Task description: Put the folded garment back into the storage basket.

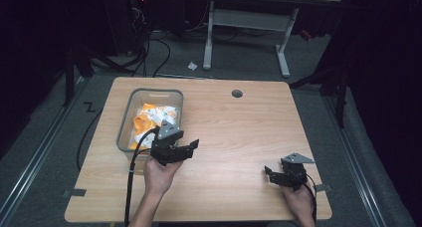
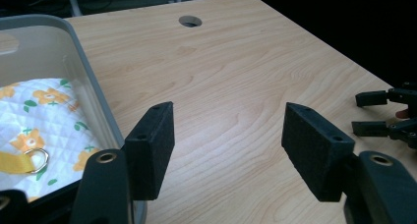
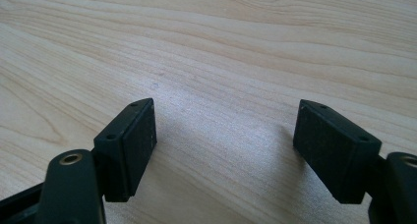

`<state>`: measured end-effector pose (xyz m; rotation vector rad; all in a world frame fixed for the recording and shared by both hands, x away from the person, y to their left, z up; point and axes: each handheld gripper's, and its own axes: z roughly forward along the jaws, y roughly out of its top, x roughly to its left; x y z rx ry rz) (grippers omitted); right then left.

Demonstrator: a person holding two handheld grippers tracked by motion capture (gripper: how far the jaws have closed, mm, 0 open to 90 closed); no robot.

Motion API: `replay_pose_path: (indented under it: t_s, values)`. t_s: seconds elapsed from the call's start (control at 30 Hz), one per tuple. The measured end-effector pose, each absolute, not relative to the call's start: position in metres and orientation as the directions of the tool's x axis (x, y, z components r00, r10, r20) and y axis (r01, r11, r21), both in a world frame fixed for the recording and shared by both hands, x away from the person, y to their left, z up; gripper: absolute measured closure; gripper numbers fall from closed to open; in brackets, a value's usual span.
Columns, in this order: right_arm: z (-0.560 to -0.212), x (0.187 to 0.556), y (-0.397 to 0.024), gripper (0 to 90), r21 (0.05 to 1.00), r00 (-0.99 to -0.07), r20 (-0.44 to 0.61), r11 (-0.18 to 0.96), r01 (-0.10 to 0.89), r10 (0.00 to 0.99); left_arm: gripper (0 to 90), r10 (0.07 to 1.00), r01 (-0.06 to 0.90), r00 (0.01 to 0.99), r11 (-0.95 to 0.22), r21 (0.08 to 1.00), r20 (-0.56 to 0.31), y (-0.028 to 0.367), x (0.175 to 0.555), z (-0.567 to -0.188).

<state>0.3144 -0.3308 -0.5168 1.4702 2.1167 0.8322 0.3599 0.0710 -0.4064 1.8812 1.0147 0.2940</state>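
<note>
1. High view: your left claw [image 1: 191,146] hangs apart, empty, beside the bin [image 1: 125,121] holding the flowered cloth [image 1: 158,113].
2. Swing over the rim, descend squarely onto the cloth.
3. Right claw [image 1: 269,173] rests apart on the worktop [image 1: 234,132].

No text, label, brand or number can be read in these pictures. The quilted cloth [image 2: 44,121] in the grey bin [image 2: 93,94] carries only a print of orange flowers, without any words. The wooden table [image 1: 239,132] and the black pads [image 3: 133,140] of the grippers are also plain, with no sign on them.
</note>
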Motion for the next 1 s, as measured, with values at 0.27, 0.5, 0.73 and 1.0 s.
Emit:
replay_pose_path:
  t_s: [0.27, 0.5, 0.73, 1.0]
  values:
    - [-0.517, 0.314, -0.331, 24.6, 0.686, -0.343, -0.008, 0.255, 0.682, 0.939, 37.3, 0.736, 0.528, 0.642, -0.219, 0.82, -0.217, 0.064, 0.354, -0.412]
    - [-0.517, 0.314, -0.331, 24.6, 0.686, -0.343, -0.008, 0.255, 0.682, 0.939, 37.3, 0.727, 0.531, 0.652, -0.231, 0.815, -0.218, 0.056, 0.351, -0.419]
    - [-0.517, 0.314, -0.331, 24.6, 0.685, -0.343, -0.008, 0.255, 0.682, 0.939, 37.3, 0.716, 0.538, 0.659, -0.234, 0.81, -0.231, 0.051, 0.348, -0.425]
    - [-0.517, 0.314, -0.331, 24.6, 0.685, -0.343, -0.008, 0.255, 0.682, 0.939, 37.3, 0.717, 0.542, 0.662, -0.255, 0.801, -0.22, 0.044, 0.345, -0.433]
